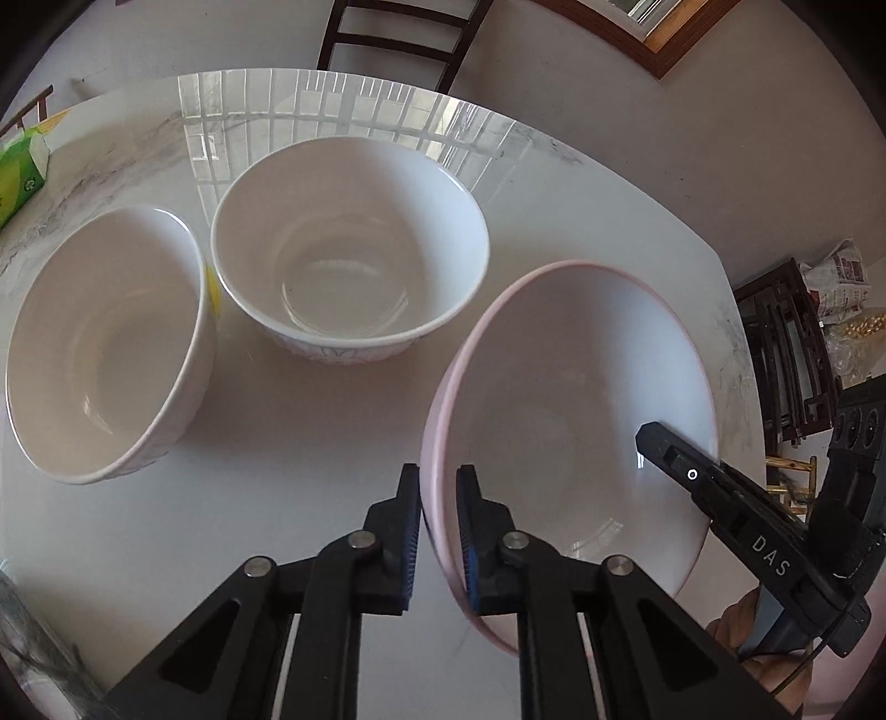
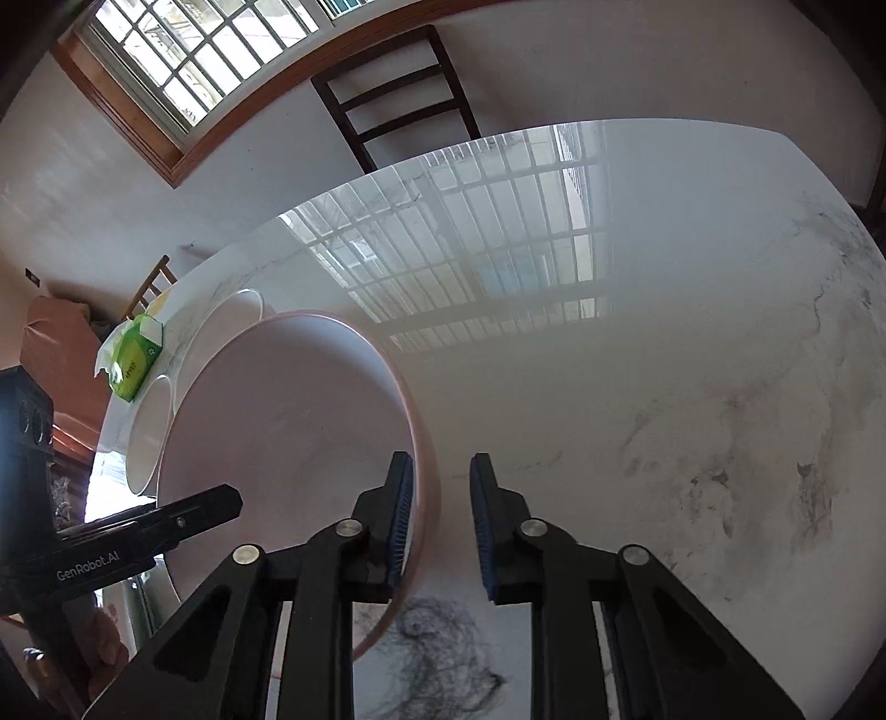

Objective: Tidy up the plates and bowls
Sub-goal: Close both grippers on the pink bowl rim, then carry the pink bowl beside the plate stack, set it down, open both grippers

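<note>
A pink-rimmed plate [image 1: 576, 421] is tilted above the white marble table [image 1: 310, 443]. My left gripper [image 1: 437, 531] is shut on its left rim. My right gripper [image 2: 440, 526] straddles the plate's right rim [image 2: 426, 471], with a gap between the outer finger and the rim, so it is open. The plate also shows in the right wrist view [image 2: 293, 421]. Two white bowls stand on the table: one at the left [image 1: 105, 343], one further back in the middle [image 1: 349, 249]. The right gripper's finger [image 1: 698, 476] shows over the plate's right edge.
A green tissue pack [image 1: 22, 171] lies at the table's far left edge, also in the right wrist view [image 2: 135, 357]. A dark wooden chair [image 1: 398, 33] stands behind the table. Dark furniture [image 1: 786, 354] stands to the right. The table's right half [image 2: 664, 387] is bare marble.
</note>
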Motion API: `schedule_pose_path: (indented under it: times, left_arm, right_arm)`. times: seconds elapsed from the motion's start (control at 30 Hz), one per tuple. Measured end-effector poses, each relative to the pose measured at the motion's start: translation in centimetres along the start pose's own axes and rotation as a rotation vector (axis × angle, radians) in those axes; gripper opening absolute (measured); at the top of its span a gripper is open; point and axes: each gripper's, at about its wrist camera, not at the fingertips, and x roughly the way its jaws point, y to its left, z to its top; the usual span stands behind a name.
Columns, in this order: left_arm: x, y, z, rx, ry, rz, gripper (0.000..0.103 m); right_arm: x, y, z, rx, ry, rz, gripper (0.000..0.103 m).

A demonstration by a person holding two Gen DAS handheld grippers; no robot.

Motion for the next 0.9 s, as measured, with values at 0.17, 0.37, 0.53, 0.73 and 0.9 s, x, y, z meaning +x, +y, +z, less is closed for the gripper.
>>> schedule_pose_path:
  times: [0.17, 0.37, 0.53, 0.73, 0.9]
  left_arm:
    - [-3.3, 0.2, -3.2, 0.020, -0.052, 0.028, 0.012]
    - [-9.0, 2.1, -9.1, 0.020, -0.084, 0.038, 0.014]
    - [-12.3, 4.6, -14.3, -0.005, -0.082, 0.041, 0.015]
    - [-13.6, 7.8, -18.0, -0.037, -0.062, 0.048, 0.015]
    - [-12.2, 9.5, -19.9, -0.053, -0.019, 0.057, 0.015]
  right_arm:
    - [-0.9, 1.2, -1.3, -0.044, 0.015, 0.016, 0.012]
    - [-4.6, 3.0, -5.3, -0.063, 0.037, 0.089, 0.012]
    - [-6.7, 5.7, -10.2, -0.088, 0.082, 0.144, 0.012]
    - [-7.5, 8.9, -15.3, -0.123, 0.142, 0.181, 0.012]
    - [-6.8, 10.6, -18.0, -0.151, 0.175, 0.164, 0.012]
